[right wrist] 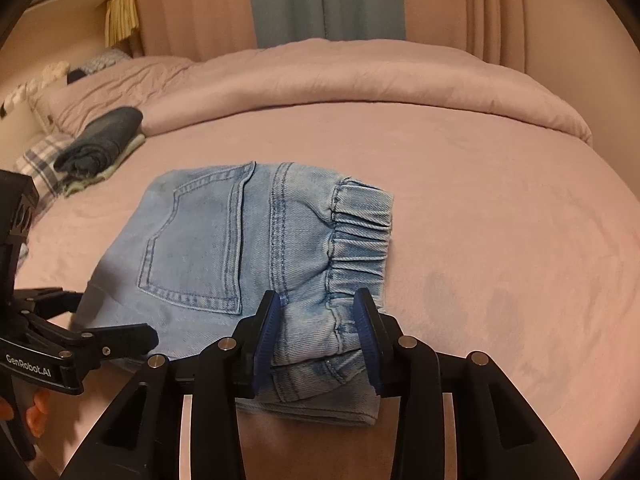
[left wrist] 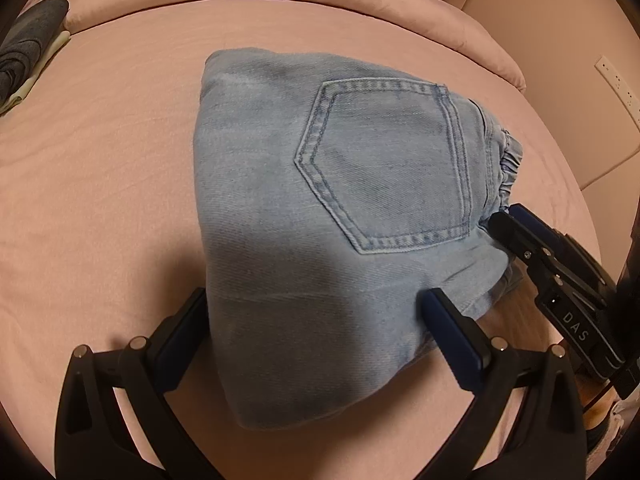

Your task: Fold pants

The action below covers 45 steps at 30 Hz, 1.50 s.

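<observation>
Light blue jeans [left wrist: 320,208] lie folded into a compact bundle on the pink bed, back pocket [left wrist: 392,168] up and elastic waistband [right wrist: 360,232] at one end. My left gripper [left wrist: 316,300] is open, its fingers straddling the near edge of the bundle. My right gripper [right wrist: 318,308] is open, its blue pads on either side of the waistband corner. The right gripper also shows in the left wrist view [left wrist: 516,224], and the left gripper shows at the left of the right wrist view [right wrist: 120,328].
The pink bedsheet [left wrist: 100,200] spreads all round. A rolled pink duvet [right wrist: 360,80] lies along the far side. A stack of folded dark clothes [right wrist: 104,140] sits at the far left. Curtains [right wrist: 328,0] hang behind the bed.
</observation>
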Each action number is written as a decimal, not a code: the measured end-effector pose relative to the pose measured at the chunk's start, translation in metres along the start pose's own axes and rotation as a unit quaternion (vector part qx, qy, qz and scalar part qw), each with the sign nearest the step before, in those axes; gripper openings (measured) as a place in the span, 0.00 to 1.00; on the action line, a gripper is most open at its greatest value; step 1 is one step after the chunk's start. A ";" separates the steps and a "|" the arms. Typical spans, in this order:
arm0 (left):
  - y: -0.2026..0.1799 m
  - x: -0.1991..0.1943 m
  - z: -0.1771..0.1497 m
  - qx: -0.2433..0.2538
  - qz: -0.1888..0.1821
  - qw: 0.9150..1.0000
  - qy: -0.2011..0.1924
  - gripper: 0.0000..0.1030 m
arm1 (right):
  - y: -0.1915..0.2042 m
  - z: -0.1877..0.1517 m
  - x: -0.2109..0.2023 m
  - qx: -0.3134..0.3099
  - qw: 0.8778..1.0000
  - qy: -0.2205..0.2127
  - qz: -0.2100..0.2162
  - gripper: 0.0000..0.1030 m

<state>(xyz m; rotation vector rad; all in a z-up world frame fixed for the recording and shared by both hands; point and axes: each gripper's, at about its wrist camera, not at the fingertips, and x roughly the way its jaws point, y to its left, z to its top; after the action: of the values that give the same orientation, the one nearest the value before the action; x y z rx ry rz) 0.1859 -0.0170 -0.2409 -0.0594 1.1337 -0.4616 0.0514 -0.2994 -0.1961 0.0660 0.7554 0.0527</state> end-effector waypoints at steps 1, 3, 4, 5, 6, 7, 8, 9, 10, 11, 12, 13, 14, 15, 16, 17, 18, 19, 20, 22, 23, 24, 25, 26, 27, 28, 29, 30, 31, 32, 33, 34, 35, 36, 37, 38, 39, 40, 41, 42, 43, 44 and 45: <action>0.000 0.000 0.000 -0.002 -0.001 1.000 0.000 1.00 | -0.002 0.000 0.000 0.005 1.000 -0.002 0.004 0.39; 0.002 -0.002 -0.001 -0.010 -0.001 1.000 0.001 1.00 | -0.005 0.001 -0.002 0.015 1.000 -0.004 0.020 0.44; 0.002 -0.002 -0.001 -0.013 -0.001 1.000 0.001 1.00 | -0.006 0.001 -0.003 0.019 0.999 -0.005 0.027 0.49; 0.002 -0.004 -0.001 -0.017 -0.002 1.000 0.001 1.00 | -0.006 0.002 -0.005 0.021 0.999 -0.007 0.034 0.56; 0.002 -0.005 -0.002 -0.023 -0.003 1.000 0.002 0.99 | -0.005 0.002 -0.009 0.023 0.999 -0.010 0.043 0.60; 0.003 -0.007 -0.002 -0.028 -0.005 1.000 0.004 0.99 | -0.003 0.002 -0.012 0.024 0.998 -0.012 0.049 0.65; 0.002 -0.009 -0.003 -0.032 -0.007 0.999 0.003 0.99 | -0.002 0.001 -0.016 0.026 0.998 -0.013 0.052 0.65; 0.002 -0.013 -0.003 -0.039 -0.014 0.999 0.001 0.99 | -0.002 -0.001 -0.021 0.031 0.998 -0.013 0.056 0.65; 0.003 -0.016 -0.004 -0.044 -0.020 0.999 -0.002 0.99 | -0.002 -0.002 -0.023 0.035 0.997 -0.012 0.062 0.65; 0.005 -0.020 -0.005 -0.050 -0.025 0.998 -0.005 0.99 | -0.004 -0.003 -0.025 0.041 0.997 -0.008 0.072 0.65; 0.007 -0.026 -0.007 -0.057 -0.035 0.998 -0.011 0.99 | -0.008 -0.006 -0.028 0.054 0.995 -0.002 0.086 0.65; 0.009 -0.031 -0.008 -0.062 -0.044 0.997 -0.014 0.99 | -0.010 -0.006 -0.030 0.062 0.994 -0.001 0.093 0.65; 0.012 -0.035 -0.010 -0.069 -0.056 0.996 -0.018 0.99 | -0.015 -0.008 -0.033 0.073 0.992 -0.002 0.101 0.65; 0.016 -0.041 -0.012 -0.079 -0.073 0.994 -0.022 0.99 | -0.019 -0.010 -0.036 0.082 0.991 -0.002 0.106 0.65; 0.021 -0.046 -0.014 -0.089 -0.089 0.992 -0.025 0.99 | -0.025 -0.012 -0.039 0.094 0.989 -0.003 0.113 0.65; 0.025 -0.049 -0.016 -0.099 -0.100 0.990 -0.029 0.99 | -0.032 -0.014 -0.041 0.109 0.986 -0.001 0.123 0.65; 0.032 -0.053 -0.019 -0.115 -0.115 0.986 -0.033 0.99 | -0.041 -0.017 -0.042 0.131 0.982 0.003 0.136 0.66; 0.038 -0.055 -0.021 -0.130 -0.126 0.983 -0.035 0.99 | -0.046 -0.019 -0.042 0.147 0.978 0.007 0.146 0.66; 0.045 -0.057 -0.024 -0.146 -0.138 0.979 -0.037 0.99 | -0.053 -0.022 -0.041 0.165 0.974 0.011 0.154 0.66; 0.061 -0.058 -0.030 -0.177 -0.157 0.971 -0.040 0.99 | -0.066 -0.029 -0.038 0.200 0.965 0.020 0.166 0.66; 0.068 -0.057 -0.032 -0.189 -0.161 0.968 -0.041 0.99 | -0.073 -0.033 -0.034 0.222 0.959 0.026 0.172 0.66; 0.074 -0.056 -0.034 -0.201 -0.166 0.965 -0.041 0.99 | -0.078 -0.036 -0.031 0.238 0.954 0.031 0.179 0.66; 0.076 -0.054 -0.031 -0.208 -0.168 0.963 -0.039 0.99 | -0.084 -0.039 -0.026 0.260 0.945 0.039 0.193 0.66; 0.080 -0.053 -0.033 -0.214 -0.173 0.961 -0.038 0.99 | -0.089 -0.042 -0.021 0.280 0.937 0.047 0.202 0.66; 0.082 -0.050 -0.034 -0.221 -0.181 0.958 -0.034 0.99 | -0.093 -0.044 -0.016 0.296 0.930 0.056 0.209 0.66; 0.084 -0.047 -0.034 -0.225 -0.185 0.956 -0.031 0.99 | -0.094 -0.045 -0.011 0.305 0.926 0.064 0.213 0.66; 0.085 -0.044 -0.035 -0.228 -0.189 0.955 -0.028 0.99 | -0.094 -0.044 -0.008 0.304 0.926 0.070 0.212 0.66; 0.085 -0.042 -0.034 -0.228 -0.190 0.954 -0.027 0.99 | -0.093 -0.042 -0.006 0.300 0.928 0.074 0.210 0.66; 0.087 -0.042 -0.033 -0.227 -0.192 0.954 -0.026 0.99 | -0.090 -0.039 -0.003 0.293 0.930 0.080 0.207 0.66; 0.086 -0.040 -0.031 -0.225 -0.193 0.955 -0.026 0.99 | -0.087 -0.036 0.000 0.287 0.932 0.086 0.204 0.66; 0.084 -0.039 -0.029 -0.221 -0.193 0.956 -0.024 0.99 | -0.086 -0.033 0.003 0.281 0.934 0.093 0.201 0.66; 0.084 -0.039 -0.026 -0.217 -0.195 0.956 -0.022 0.99 | -0.083 -0.030 0.006 0.277 0.935 0.100 0.199 0.66; 0.084 -0.037 -0.023 -0.213 -0.197 0.957 -0.019 0.99 | -0.084 -0.027 0.009 0.276 0.934 0.105 0.199 0.66; 0.084 -0.034 -0.019 -0.210 -0.200 0.957 -0.016 0.99 | -0.086 -0.025 0.012 0.279 0.933 0.109 0.201 0.66; 0.082 -0.031 -0.016 -0.207 -0.201 0.957 -0.012 0.99 | -0.085 -0.021 0.016 0.282 0.930 0.116 0.208 0.67; 0.081 -0.028 -0.013 -0.205 -0.202 0.958 -0.009 0.99 | -0.086 -0.020 0.019 0.284 0.928 0.120 0.212 0.67; 0.080 -0.026 -0.010 -0.202 -0.203 0.958 -0.007 0.99 | -0.086 -0.017 0.023 0.287 0.924 0.125 0.218 0.68; 0.079 -0.023 -0.006 -0.200 -0.205 0.958 -0.005 0.99 | -0.086 -0.015 0.027 0.288 0.922 0.130 0.225 0.69; 0.079 -0.021 -0.003 -0.200 -0.207 0.958 -0.003 0.99 | -0.085 -0.013 0.030 0.288 0.919 0.136 0.230 0.69; 0.079 -0.018 0.000 -0.201 -0.210 0.957 -0.001 0.99 | -0.085 -0.011 0.034 0.289 0.917 0.141 0.236 0.69; 0.080 -0.017 0.003 -0.202 -0.214 0.956 0.000 0.99 | -0.084 -0.009 0.037 0.289 0.915 0.147 0.240 0.69; 0.079 -0.015 0.006 -0.203 -0.220 0.954 0.001 0.99 | -0.084 -0.007 0.040 0.289 0.913 0.153 0.245 0.69; 0.078 -0.012 0.009 -0.206 -0.226 0.952 0.002 0.99 | -0.082 -0.004 0.044 0.288 0.911 0.159 0.250 0.69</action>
<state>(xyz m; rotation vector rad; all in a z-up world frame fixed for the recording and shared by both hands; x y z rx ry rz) 0.2148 0.0568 -0.2483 -0.6938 1.2075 -0.6214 0.0829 -0.3774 -0.2358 0.8332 1.0462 0.3350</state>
